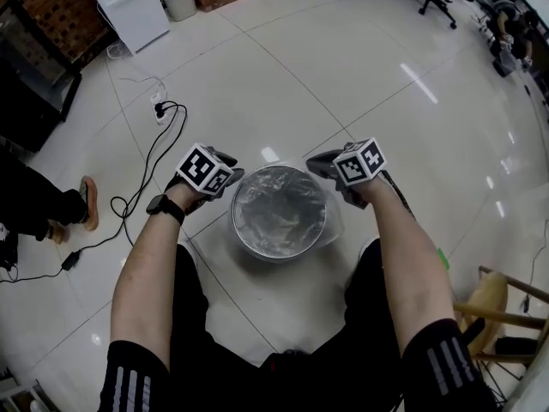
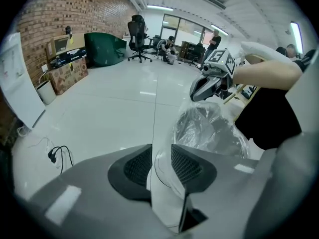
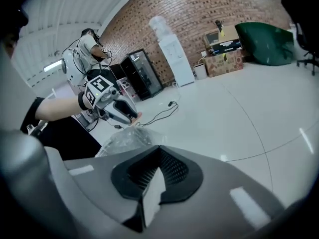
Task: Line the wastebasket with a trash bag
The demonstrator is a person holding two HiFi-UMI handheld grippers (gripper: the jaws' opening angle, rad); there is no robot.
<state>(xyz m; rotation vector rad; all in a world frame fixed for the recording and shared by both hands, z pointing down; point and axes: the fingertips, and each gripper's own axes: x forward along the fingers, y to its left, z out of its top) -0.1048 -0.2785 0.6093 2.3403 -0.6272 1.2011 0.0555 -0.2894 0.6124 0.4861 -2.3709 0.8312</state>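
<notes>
A round white wastebasket (image 1: 241,233) stands on the tiled floor between my knees, with a clear crinkled trash bag (image 1: 279,209) inside it. My left gripper (image 1: 228,180) is at its left rim. In the left gripper view its jaws (image 2: 161,166) stand a little apart, with the white rim and bag film between the pads. My right gripper (image 1: 322,169) is at the right rim. Its jaws (image 3: 154,176) are shut, and the bag (image 2: 209,128) rises bunched to its tip (image 2: 200,90). From the right gripper view I see the bag (image 3: 127,139) below my left gripper (image 3: 127,116).
A black cable and power strip (image 1: 159,110) lie on the floor to the left. Someone's shoe (image 1: 88,202) is further left. A wooden chair (image 1: 497,307) stands at the right. A white cabinet (image 1: 129,7) and a small bin (image 1: 178,0) stand at the back.
</notes>
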